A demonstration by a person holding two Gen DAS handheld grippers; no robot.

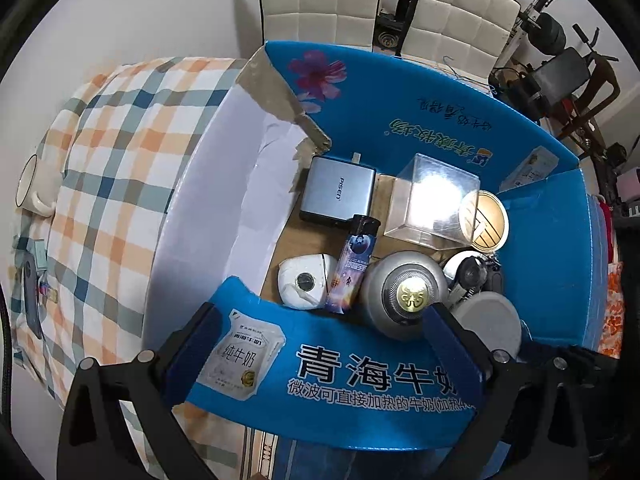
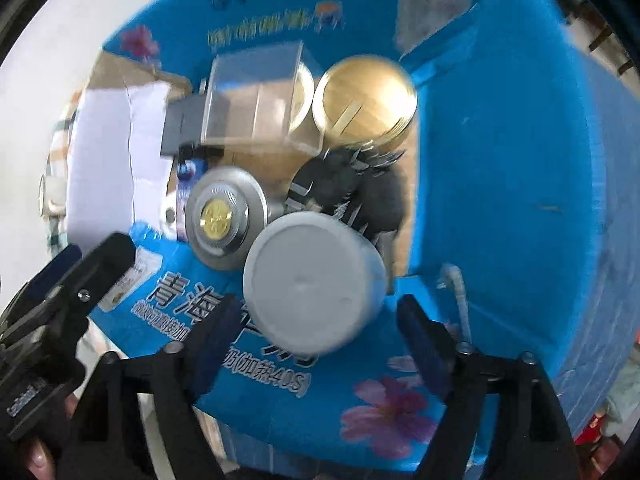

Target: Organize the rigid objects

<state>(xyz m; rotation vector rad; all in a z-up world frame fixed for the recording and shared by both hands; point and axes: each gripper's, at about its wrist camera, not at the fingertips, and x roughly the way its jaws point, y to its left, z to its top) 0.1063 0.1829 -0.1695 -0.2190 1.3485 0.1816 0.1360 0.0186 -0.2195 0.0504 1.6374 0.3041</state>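
Right claw wide, empty, above grey lid in blue box. Left claw wide, straddling box flap. Retract straight up, avoid snagging flap.

Glossy clear plastic cube, seemingly brushed-metal bottle cap

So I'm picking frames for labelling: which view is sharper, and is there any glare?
Left wrist view: sharp, printing legible, but glare whitens the clear plastic box. Right wrist view: motion-blurred throughout, the grey lid and blue carton smeared; fisheye bends both.
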